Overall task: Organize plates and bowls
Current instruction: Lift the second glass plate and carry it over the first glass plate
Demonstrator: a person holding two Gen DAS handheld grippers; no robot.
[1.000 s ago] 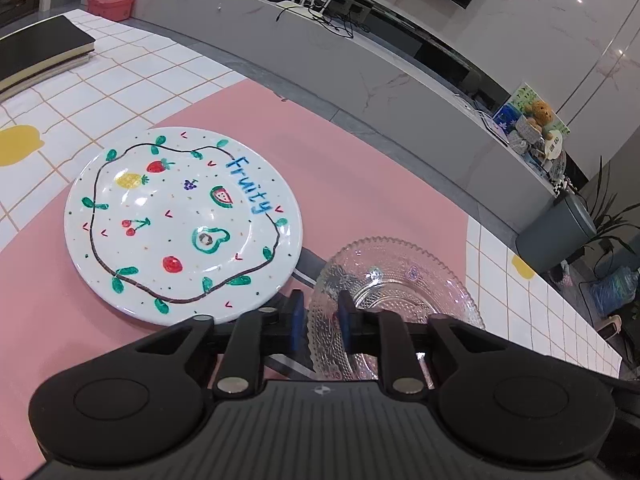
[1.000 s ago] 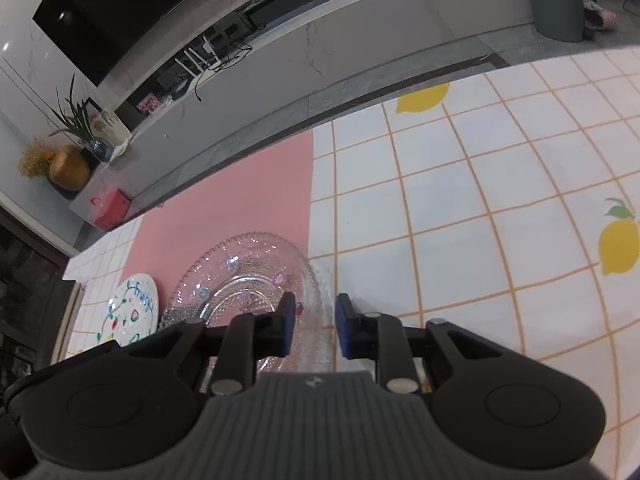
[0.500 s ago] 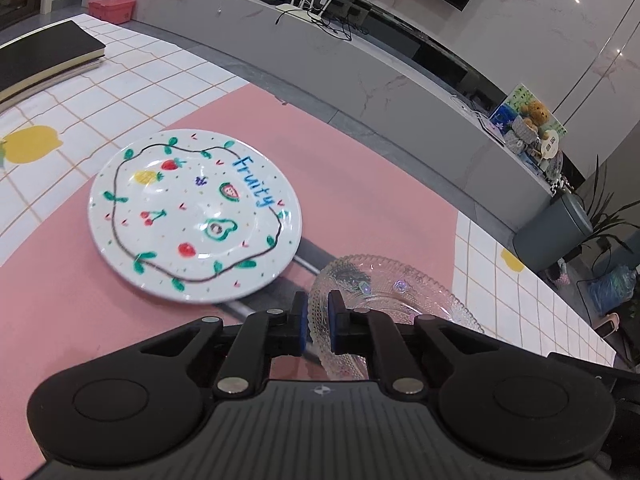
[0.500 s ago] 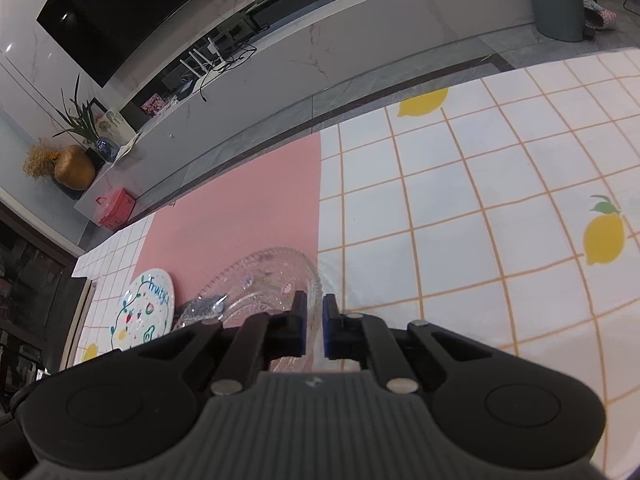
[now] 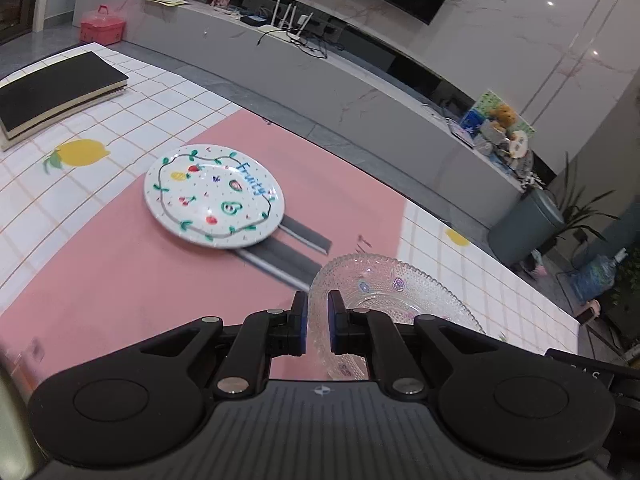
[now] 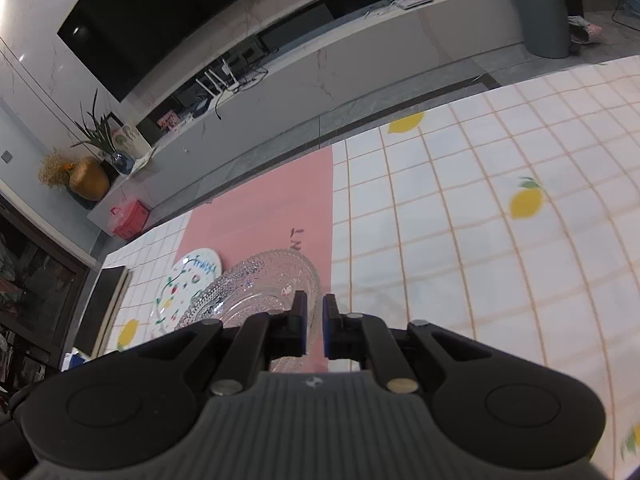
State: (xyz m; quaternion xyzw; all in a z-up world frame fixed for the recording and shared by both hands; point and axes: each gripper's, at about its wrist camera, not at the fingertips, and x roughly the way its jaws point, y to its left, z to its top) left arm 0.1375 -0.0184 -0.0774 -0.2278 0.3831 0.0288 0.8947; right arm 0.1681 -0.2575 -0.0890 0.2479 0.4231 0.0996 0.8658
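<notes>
Fingers first: my left gripper (image 5: pixel 317 322) is clamped on the near-left rim of the glass bowl (image 5: pixel 394 304), and my right gripper (image 6: pixel 314 326) pinches the same bowl (image 6: pixel 256 292) at its opposite rim, one finger inside the lip and one outside on each side. Both pairs have just been closing, with glass between them in each view.

Step in hand, as I judge it: a two-handed carry of the bowl, which appears raised off the pink mat (image 5: pixel 120 280) and clear of the counter (image 5: pixel 132 96). I take the fruit-painted plate (image 5: pixel 214 196) as the likely destination, since organizing suggests nesting the bowl on it; I cannot confirm that.

Next move calls for both hands travelling together toward the plate at matched height, keeping the bowl level, then lowering until it seats centred before either grip lets go. Uneven motion risks twisting the rim out of one pinch.

Pose: both grippers angle downward and forward, facing the bowl from opposite sides.

Farther out, the plate lies flat on the mat, well apart from the bowl, partly covering a grey printed strip (image 5: pixel 288 248). Beyond it, a black notebook (image 5: pixel 56 92) rests at the counter's far-left edge, clear of the route.
</notes>
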